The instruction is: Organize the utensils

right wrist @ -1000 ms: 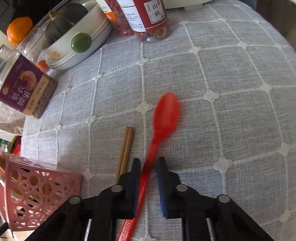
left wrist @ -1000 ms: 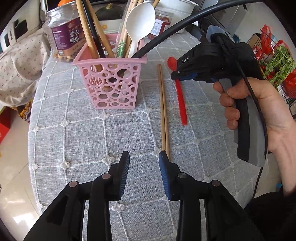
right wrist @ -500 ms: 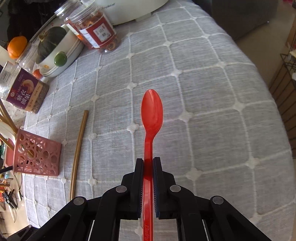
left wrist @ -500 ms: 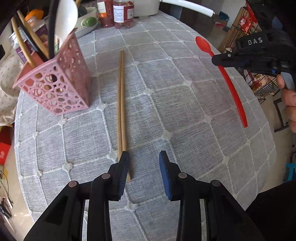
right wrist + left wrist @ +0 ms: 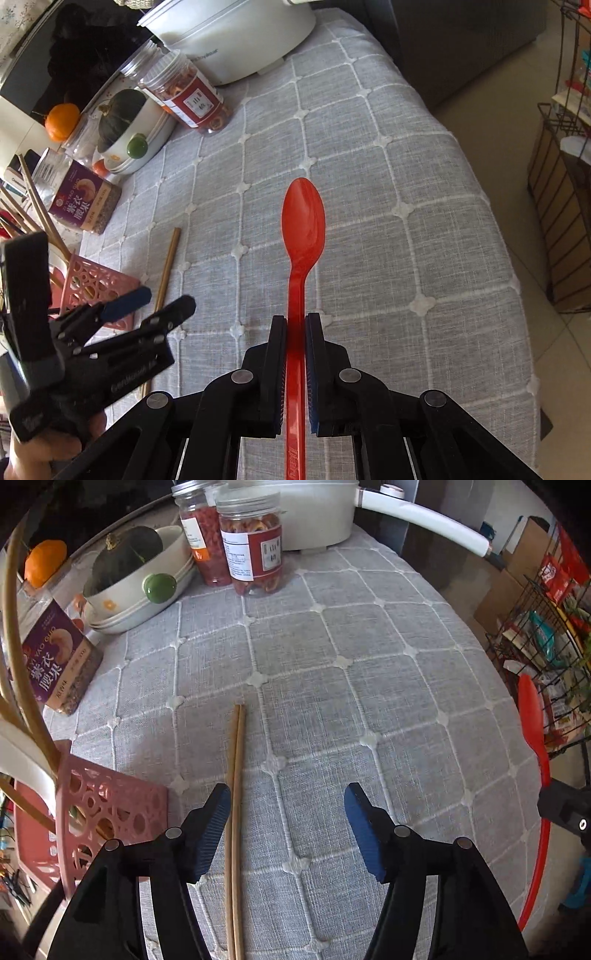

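My right gripper is shut on the handle of a red plastic spoon and holds it above the grey quilted tablecloth, bowl pointing away. The spoon also shows at the right edge of the left wrist view. My left gripper is wide open, low over a pair of wooden chopsticks lying on the cloth; they run just inside its left finger. The left gripper also shows in the right wrist view. A pink perforated utensil basket with chopsticks and a white spoon stands to the left.
At the back stand two red-labelled jars, a white pot, a bowl holding a dark squash, a purple-labelled jar and an orange. The table edge drops off on the right, beside a wire rack.
My left gripper has opened wider and moved forward over the chopsticks. The right gripper has lifted the red spoon clear of the cloth and off to the right.
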### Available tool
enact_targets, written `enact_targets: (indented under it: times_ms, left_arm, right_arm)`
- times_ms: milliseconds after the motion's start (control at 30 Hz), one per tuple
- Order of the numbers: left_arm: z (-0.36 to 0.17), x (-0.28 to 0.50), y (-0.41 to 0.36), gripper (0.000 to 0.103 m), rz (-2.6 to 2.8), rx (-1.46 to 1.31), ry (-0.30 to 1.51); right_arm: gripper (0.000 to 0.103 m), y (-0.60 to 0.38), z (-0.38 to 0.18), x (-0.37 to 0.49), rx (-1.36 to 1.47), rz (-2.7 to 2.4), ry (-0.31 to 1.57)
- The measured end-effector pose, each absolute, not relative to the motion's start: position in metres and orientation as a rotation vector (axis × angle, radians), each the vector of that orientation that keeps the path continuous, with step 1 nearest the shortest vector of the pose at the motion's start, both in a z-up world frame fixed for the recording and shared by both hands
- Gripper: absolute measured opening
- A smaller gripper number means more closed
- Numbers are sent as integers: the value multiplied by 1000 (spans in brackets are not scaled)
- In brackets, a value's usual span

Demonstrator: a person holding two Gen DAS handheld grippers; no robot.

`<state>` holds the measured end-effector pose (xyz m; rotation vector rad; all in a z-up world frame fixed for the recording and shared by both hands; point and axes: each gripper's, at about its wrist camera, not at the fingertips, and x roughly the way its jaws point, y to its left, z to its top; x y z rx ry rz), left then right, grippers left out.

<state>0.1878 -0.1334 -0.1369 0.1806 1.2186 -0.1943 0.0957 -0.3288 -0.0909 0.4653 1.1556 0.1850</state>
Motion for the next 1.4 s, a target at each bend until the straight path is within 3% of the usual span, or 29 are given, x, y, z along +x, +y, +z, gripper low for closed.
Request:
enact_targets:
  times_ms: [367, 467, 567, 633, 700, 733, 1300, 1400]
  left_arm:
    - [-164, 227, -123, 67, -121, 146, 1275]
    - [-165, 225, -116, 63, -142, 113, 1284]
    - [-163, 214, -113, 49, -156, 123, 1276]
    - [-162, 207, -116, 26, -171, 120, 1279]
    - [-162, 196, -121, 12, -174, 144, 1280]
    - [-161, 191, -124, 10, -175, 160, 1278]
    - [-109, 46, -129, 9, -450, 163, 1209]
    - [-99, 30, -117, 9, -478, 135, 1188]
  right_arm:
    - [6, -324, -93, 101, 492, 230, 1161]
    - [6, -325, -93, 101, 507, 236, 1163]
    - [6, -326, -90, 99, 510, 246, 1157]
    - [6, -327, -92, 97, 507, 248, 1171]
    - [6, -327, -97, 95, 497, 246, 1205]
    - [6, -326, -101, 94, 493, 247, 1226]
    - [7, -309, -155, 75, 418, 197, 1468]
    - [14, -315, -153, 76, 444, 174, 1465]
